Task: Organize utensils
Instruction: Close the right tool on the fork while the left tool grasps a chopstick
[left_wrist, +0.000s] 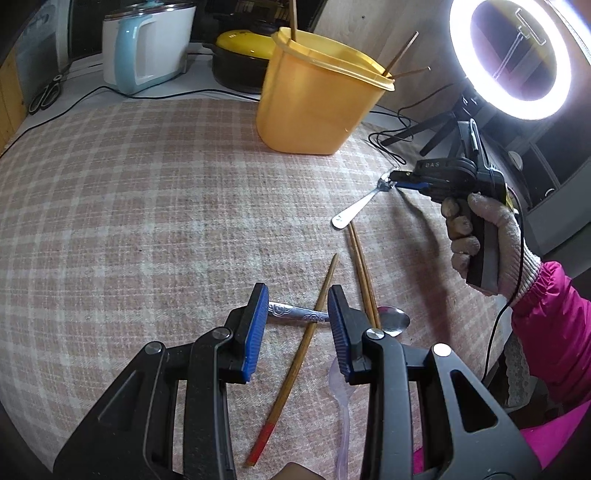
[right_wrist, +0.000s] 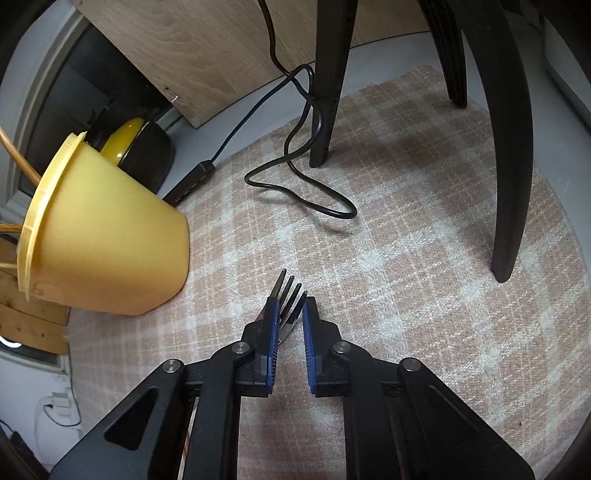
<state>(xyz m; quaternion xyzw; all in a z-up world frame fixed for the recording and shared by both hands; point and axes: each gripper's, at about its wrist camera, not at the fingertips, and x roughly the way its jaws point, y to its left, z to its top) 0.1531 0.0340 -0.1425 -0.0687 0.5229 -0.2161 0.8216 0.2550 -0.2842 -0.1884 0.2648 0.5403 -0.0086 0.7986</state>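
Observation:
My left gripper (left_wrist: 297, 314) hangs open low over the checked cloth. Under its fingertips a metal spoon (left_wrist: 299, 315) lies crosswise, its bowl showing right of the right finger. A chopstick with a red end (left_wrist: 295, 369) runs between the jaws, over the spoon's handle. A pair of plain chopsticks (left_wrist: 360, 266) and a clear plastic spoon (left_wrist: 343, 406) lie just to the right. Farther right, a gloved hand holds my right gripper (left_wrist: 393, 181) (right_wrist: 290, 312), shut on the head of a metal fork (left_wrist: 354, 208) (right_wrist: 286, 291). The yellow utensil holder (left_wrist: 314, 99) (right_wrist: 107, 251) stands behind with several chopsticks in it.
A ring light (left_wrist: 513, 59) on a black tripod (right_wrist: 328, 92) stands at the cloth's right rear, its cable (right_wrist: 295, 184) looping over the cloth. A white and blue kettle (left_wrist: 144, 48), a black pot with a yellow lid (left_wrist: 240, 59) and scissors (left_wrist: 48, 92) sit at the back.

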